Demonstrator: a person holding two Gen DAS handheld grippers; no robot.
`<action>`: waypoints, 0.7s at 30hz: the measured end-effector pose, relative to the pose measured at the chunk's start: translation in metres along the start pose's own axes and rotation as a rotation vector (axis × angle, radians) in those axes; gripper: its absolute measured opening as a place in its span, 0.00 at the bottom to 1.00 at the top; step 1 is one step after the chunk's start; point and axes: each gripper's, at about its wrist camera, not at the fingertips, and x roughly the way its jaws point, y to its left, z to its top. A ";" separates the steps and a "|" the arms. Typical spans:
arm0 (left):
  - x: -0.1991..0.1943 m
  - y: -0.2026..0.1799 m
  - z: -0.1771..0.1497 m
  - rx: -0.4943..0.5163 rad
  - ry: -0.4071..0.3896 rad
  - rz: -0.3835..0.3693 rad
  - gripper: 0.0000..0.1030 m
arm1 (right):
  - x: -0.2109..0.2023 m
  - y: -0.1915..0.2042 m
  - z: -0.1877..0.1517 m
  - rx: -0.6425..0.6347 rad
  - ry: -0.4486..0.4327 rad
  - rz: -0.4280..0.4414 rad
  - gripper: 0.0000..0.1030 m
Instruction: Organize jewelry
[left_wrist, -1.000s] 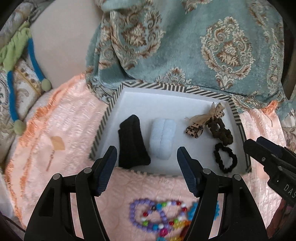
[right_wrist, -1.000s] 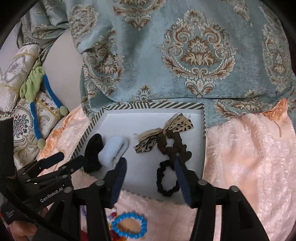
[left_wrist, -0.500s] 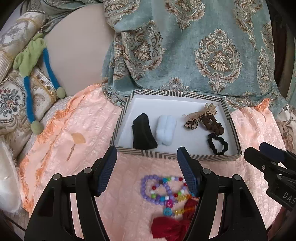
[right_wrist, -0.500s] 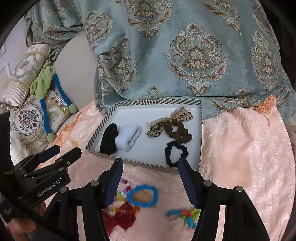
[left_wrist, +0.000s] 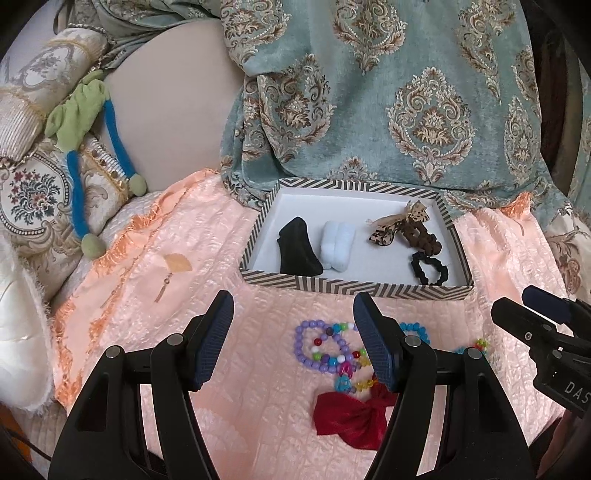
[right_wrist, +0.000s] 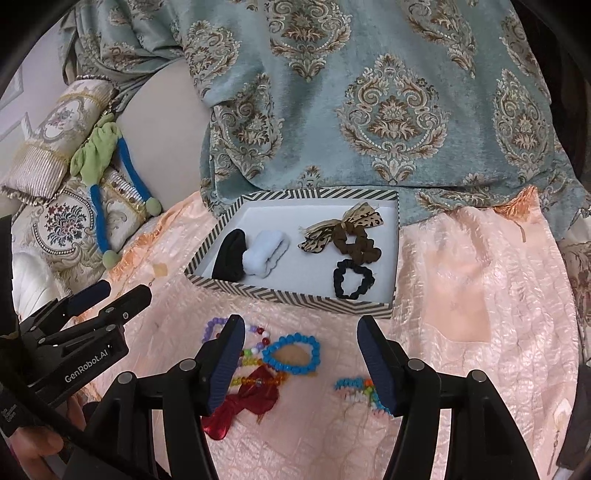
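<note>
A striped box (left_wrist: 354, 286) (right_wrist: 295, 297) sits on the peach bedspread and holds a black band (left_wrist: 297, 249), a pale blue band (left_wrist: 338, 242), a leopard bow (left_wrist: 395, 221), a brown scrunchie (left_wrist: 421, 236) and a black scrunchie (left_wrist: 430, 269). In front of the box lie a purple bead bracelet (left_wrist: 314, 345), a blue bead bracelet (right_wrist: 293, 352), a multicoloured bead bracelet (right_wrist: 356, 387) and a red bow (left_wrist: 351, 417) (right_wrist: 242, 408). My left gripper (left_wrist: 293, 341) hangs open above the beads, holding nothing. My right gripper (right_wrist: 301, 356) is open over the blue bracelet, empty too.
A teal patterned blanket (left_wrist: 388, 92) rises behind the box. Embroidered cushions (left_wrist: 33, 192) and a green and blue plush toy (left_wrist: 79, 122) lie at the left. A small gold earring (left_wrist: 164, 288) rests on the bedspread left of the box.
Both grippers have pulled back from the box and risen a little. The bead bracelets and red bow have come into view in front of the box. Jaws stay open.
</note>
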 end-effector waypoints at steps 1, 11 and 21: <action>-0.001 0.000 -0.001 0.001 0.000 0.000 0.66 | -0.002 0.001 -0.001 -0.001 -0.001 0.001 0.59; -0.017 0.007 -0.011 -0.003 0.003 -0.018 0.66 | -0.017 0.008 -0.010 -0.021 -0.005 0.002 0.61; -0.017 0.020 -0.018 -0.014 0.039 -0.037 0.66 | -0.023 0.008 -0.016 -0.022 -0.002 -0.003 0.62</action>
